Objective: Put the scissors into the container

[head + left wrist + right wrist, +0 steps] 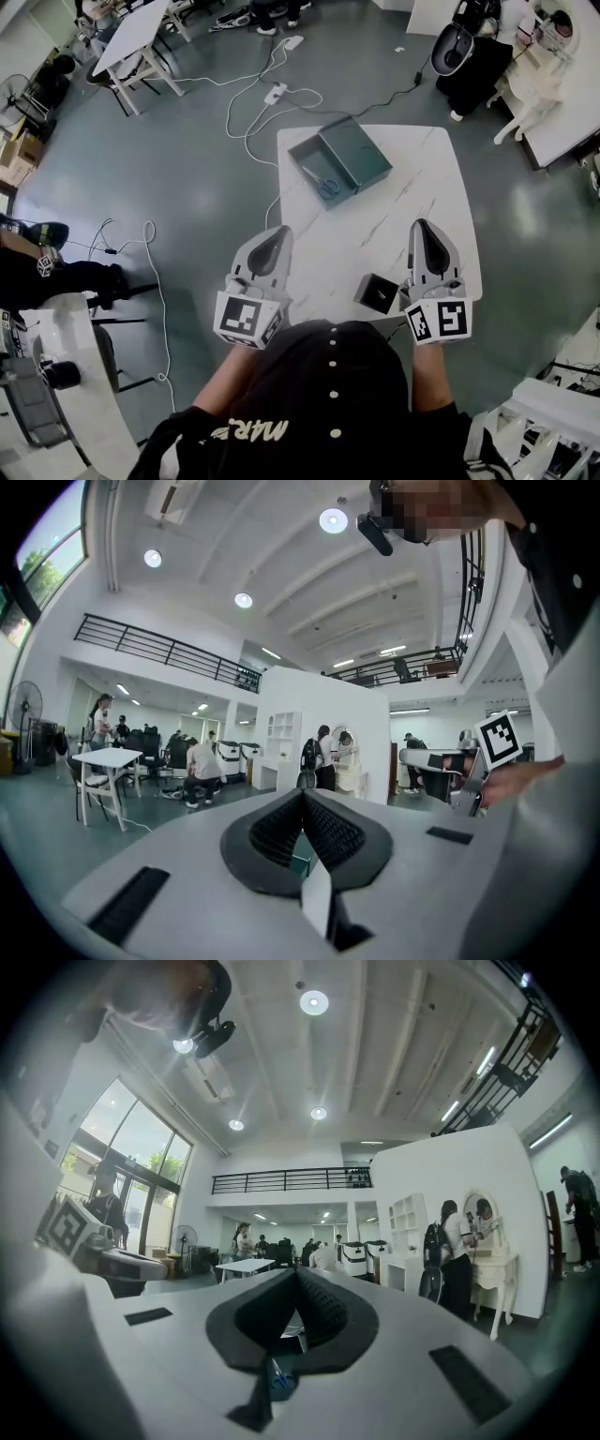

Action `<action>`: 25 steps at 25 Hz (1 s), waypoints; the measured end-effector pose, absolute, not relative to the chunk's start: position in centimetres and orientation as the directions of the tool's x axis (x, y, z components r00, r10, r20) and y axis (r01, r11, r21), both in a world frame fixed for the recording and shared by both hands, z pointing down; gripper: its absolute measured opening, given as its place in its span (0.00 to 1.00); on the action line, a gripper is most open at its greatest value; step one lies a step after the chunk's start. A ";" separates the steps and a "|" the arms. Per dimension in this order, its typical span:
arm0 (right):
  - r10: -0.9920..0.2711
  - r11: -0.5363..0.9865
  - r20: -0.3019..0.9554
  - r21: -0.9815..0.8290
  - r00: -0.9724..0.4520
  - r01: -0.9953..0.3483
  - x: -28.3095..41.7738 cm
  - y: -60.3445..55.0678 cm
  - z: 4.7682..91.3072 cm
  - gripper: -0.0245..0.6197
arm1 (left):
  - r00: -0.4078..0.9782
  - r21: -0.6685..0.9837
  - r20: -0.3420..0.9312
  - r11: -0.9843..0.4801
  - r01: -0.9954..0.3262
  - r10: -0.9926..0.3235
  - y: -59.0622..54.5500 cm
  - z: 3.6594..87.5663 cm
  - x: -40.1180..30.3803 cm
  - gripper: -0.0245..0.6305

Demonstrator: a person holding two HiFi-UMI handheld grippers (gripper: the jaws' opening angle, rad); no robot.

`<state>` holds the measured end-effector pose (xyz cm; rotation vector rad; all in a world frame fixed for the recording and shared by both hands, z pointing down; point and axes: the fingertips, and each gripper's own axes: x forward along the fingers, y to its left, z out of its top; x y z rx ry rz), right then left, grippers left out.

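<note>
A dark teal container (302,142) lies open on the far left part of the white marble table (412,178), its lid (358,150) folded out to the right. The blue-handled scissors (324,184) rest inside its left half. Both grippers hover over the table's near edge, well short of the container. My left gripper (280,231) (302,794) is shut with nothing in it. My right gripper (421,225) (297,1271) is shut and empty too. Through the gap under the right jaws a bit of the blue scissors (279,1379) shows.
A small black box (378,292) sits at the table's near edge, between the grippers and closer to the right one. White cables (253,103) trail on the grey floor beyond the table. Another white table (141,37) stands far left, and white furniture (562,103) at the right.
</note>
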<state>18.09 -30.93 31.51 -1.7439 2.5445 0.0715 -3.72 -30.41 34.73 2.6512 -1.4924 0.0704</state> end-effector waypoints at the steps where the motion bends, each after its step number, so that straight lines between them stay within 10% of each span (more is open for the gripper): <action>1: -0.934 0.349 -0.072 0.005 -0.349 -0.937 18.5 -30.7 31.6 0.06 | 0.515 0.060 0.085 -0.511 -0.857 -0.853 -30.3 34.6 -3.8 0.08; 25: -0.942 0.327 -0.073 0.018 -0.328 -0.945 18.7 -31.6 31.5 0.06 | 0.486 0.018 0.060 -0.486 -0.874 -0.872 -30.3 34.0 -4.5 0.08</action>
